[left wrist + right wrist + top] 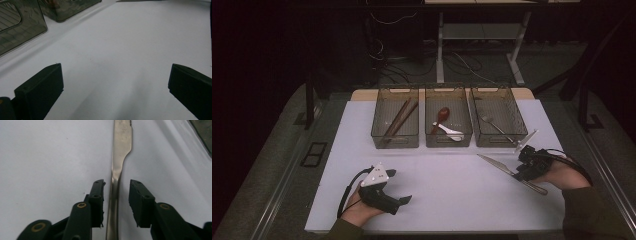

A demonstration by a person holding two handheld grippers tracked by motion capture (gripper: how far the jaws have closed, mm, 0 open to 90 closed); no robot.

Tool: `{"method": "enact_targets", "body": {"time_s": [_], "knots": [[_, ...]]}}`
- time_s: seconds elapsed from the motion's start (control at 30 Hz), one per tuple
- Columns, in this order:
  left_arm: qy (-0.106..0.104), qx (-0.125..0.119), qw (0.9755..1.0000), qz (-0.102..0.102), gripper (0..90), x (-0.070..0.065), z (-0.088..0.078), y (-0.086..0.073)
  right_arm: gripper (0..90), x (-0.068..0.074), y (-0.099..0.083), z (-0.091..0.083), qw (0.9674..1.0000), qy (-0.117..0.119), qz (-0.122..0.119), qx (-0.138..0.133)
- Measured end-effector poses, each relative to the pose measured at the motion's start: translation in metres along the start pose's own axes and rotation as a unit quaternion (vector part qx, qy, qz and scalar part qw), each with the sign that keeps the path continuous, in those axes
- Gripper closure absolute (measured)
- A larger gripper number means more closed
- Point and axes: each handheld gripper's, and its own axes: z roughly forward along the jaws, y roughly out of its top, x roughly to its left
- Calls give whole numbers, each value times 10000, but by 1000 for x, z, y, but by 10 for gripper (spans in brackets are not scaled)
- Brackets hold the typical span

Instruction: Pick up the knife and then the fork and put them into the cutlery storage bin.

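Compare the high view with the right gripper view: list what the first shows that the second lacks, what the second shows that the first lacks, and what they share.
High view alone: three mesh bins in a row, the left bin with chopsticks, the middle bin with spoons, the right bin with a fork; also the left gripper, jaws wide apart.

Right gripper view alone: a clear gap between each pad and the knife handle, and the blade's serrated edge.

Shared: the knife lying on the white table, with the right gripper straddling its handle.
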Motion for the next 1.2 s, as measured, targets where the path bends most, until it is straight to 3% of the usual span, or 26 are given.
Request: {"method": "enact_targets", "body": {"time_s": [0.47, 0.63, 0.7, 1.0, 1.2], "knots": [[9, 25, 10000, 12, 0, 0, 0, 0, 740, -3, 5, 11, 9988, 121, -113, 470], [12, 22, 10000, 12, 0, 0, 0, 0, 743, 0, 9, 14, 9978, 24, -198, 631], [14, 22, 10000, 4, 0, 0, 0, 0, 745, 0, 10, 14, 9976, 104, -183, 654], [14, 11, 10000, 4, 0, -1, 0, 0, 783, -1, 16, 16, 9957, -16, -205, 902], [12, 13, 10000, 15, 0, 0, 0, 0, 797, 0, 17, 16, 9956, -13, -276, 897]]}}
